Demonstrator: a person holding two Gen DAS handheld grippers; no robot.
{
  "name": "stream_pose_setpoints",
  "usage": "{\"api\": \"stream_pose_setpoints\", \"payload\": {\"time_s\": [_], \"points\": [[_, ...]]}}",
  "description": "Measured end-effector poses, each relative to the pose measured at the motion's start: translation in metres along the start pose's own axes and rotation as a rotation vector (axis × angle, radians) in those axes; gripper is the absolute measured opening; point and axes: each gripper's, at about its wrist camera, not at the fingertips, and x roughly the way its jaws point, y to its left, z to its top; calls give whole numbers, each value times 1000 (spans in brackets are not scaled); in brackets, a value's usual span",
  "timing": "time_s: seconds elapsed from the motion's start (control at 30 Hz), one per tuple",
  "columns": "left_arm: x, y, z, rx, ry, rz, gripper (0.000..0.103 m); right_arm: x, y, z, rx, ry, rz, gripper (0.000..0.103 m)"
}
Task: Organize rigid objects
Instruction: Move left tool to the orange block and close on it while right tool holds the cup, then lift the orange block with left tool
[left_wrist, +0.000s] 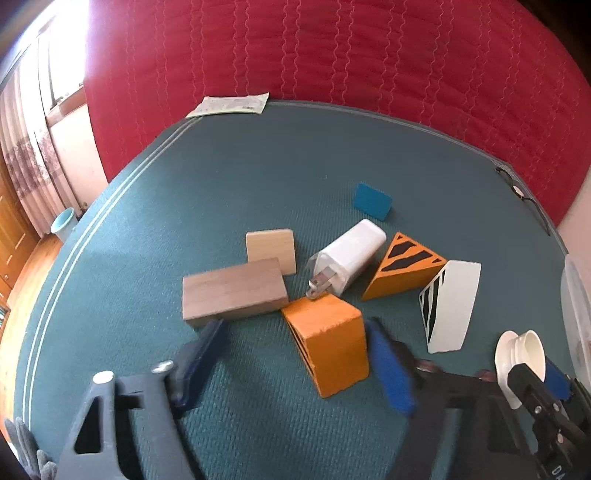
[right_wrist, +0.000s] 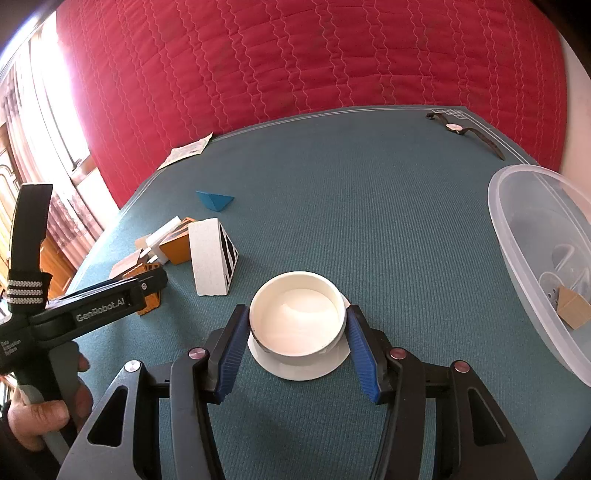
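Right wrist view had the right gripper (right_wrist: 297, 334) clamped on the white cup (right_wrist: 297, 317), probably bound for the clear tub (right_wrist: 524, 236), while the left gripper (left_wrist: 295, 360) sat apart around the orange block (left_wrist: 332, 347), not squeezing yet

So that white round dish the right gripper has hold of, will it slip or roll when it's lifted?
The white dish looks rigid, so it likely won't flex. Its wall is curved and looks smooth, and the right gripper pinches it at two narrow spots, so it could slip or swivel. Its wide flat base should keep it from rolling when set down.
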Motion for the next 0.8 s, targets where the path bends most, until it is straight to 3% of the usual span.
{"api": "stream_pose_setpoints", "payload": {"time_s": [0.07, 0.17, 0.8], "points": [[-3, 0, -1, 7, -9, -19, 57, 0, 0, 0, 0, 0, 1, 54], [-7, -2, -4, 18, -15, -44, 40, 0, 0, 0, 1, 0, 1, 54], [-28, -15, -15, 66, -40, -79, 33, -3, 5, 0, 5, -15, -5, 54]]}}
